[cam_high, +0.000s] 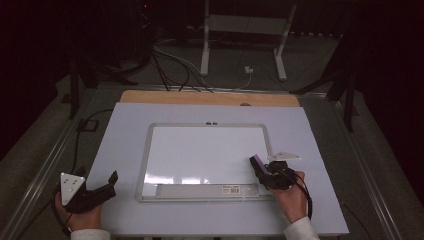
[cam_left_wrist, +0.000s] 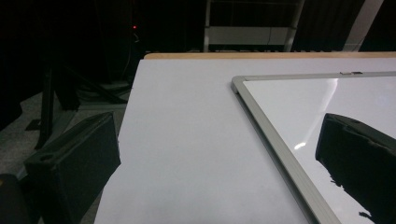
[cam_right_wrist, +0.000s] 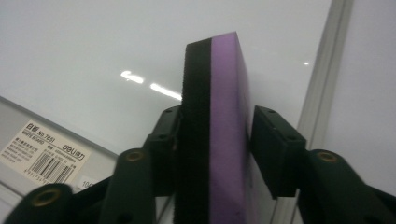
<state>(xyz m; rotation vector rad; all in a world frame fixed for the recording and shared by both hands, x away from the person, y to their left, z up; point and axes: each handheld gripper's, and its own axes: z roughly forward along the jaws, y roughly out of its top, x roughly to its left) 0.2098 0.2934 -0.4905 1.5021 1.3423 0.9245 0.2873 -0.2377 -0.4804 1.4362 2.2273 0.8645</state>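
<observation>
My right gripper (cam_high: 265, 171) pinches an eraser (cam_right_wrist: 215, 135) between its jaws, one pad flat on the black felt face and the other beside the purple foam back; from my own camera I see a sliver of gap on the purple side, so I judge the pinch firm but cannot swear both pads bear equally. I hold it on edge with the felt turned sideways, above the lower right corner of the whiteboard (cam_high: 150, 150), which looks to me like the stance before laying the felt down to wipe. The board lies flat in the middle of the table (cam_high: 120, 125), glossy white with ceiling lights mirrored in it, framed in dull grey metal with a tray strip and a barcode label (cam_right_wrist: 45, 152) along its near edge; I see no marks on it. My left gripper (cam_high: 97, 192) rests at the table's near left corner, jaws spread wide and empty, well apart from the board's frame, out of the way. The tabletop is a matt pale sheet with a wooden edge at the far side.
</observation>
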